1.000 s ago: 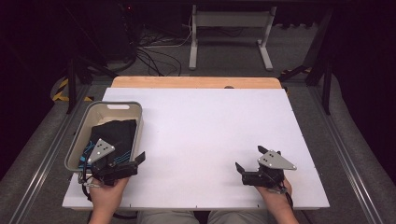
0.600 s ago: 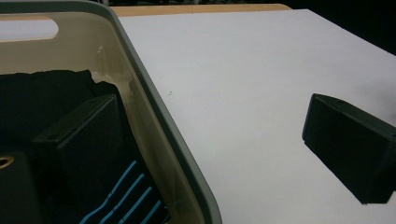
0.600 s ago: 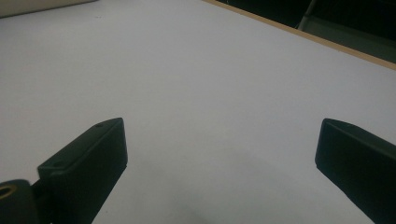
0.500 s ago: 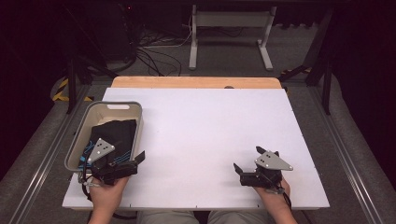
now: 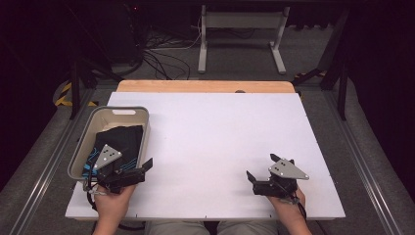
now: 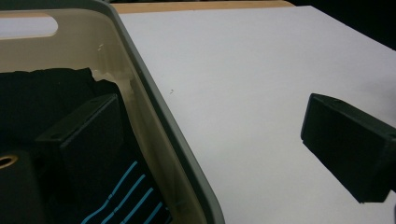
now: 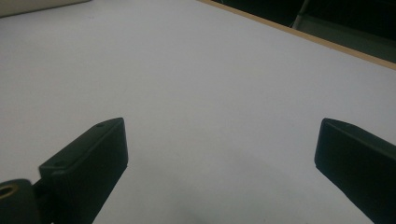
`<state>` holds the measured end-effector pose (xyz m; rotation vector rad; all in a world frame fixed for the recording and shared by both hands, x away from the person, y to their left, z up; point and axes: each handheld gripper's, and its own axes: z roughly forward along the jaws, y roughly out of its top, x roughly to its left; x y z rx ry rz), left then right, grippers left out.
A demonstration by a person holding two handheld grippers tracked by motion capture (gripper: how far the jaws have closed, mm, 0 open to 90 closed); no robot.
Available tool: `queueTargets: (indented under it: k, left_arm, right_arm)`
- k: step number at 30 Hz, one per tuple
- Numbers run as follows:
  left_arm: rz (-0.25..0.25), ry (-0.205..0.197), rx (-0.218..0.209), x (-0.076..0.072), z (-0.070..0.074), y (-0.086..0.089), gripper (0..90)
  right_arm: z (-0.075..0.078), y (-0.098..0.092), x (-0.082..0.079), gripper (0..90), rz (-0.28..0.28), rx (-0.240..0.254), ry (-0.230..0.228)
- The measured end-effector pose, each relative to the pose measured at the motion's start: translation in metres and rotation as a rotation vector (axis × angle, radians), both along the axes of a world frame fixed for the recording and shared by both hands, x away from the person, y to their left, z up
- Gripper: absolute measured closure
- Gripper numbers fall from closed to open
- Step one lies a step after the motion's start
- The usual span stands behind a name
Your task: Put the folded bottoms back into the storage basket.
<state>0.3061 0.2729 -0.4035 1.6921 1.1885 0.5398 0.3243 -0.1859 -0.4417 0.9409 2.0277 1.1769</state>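
Dark cloth [image 5: 120, 139] inside grey bin [image 5: 123, 111] at left edge of surface [image 5: 215, 137], not yet taken out. Left claw [image 5: 145, 169] wide apart across bin rim; right claw [image 5: 259, 169] apart, empty, near front edge.

The white surface [image 5: 215, 147] carries a grey bin [image 5: 125, 112] at its left edge. Behind the bin, a wooden strip [image 5: 205, 86] runs along the far edge of the surface.
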Motion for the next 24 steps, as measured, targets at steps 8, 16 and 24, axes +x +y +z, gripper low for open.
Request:
queueTargets:
  k: [8,16,24]
  left_arm:
    - [0.000,0.004,0.007,0.0008,-0.0003,-0.0006,7.1]
    - [-0.003,0.007,0.007,0.0005,-0.0001,-0.0006,7.6]
    - [0.003,0.003,0.031,-0.0002,-0.0002,-0.0042,7.9]
  right_arm:
    - [-0.0001,0.0006,0.0006,3.5,0.002,0.002,0.001]
    - [-0.0002,0.0008,0.0006,3.5,0.000,0.003,0.001]
    - [-0.0001,0.0005,0.0008,3.5,-0.004,0.004,0.002]
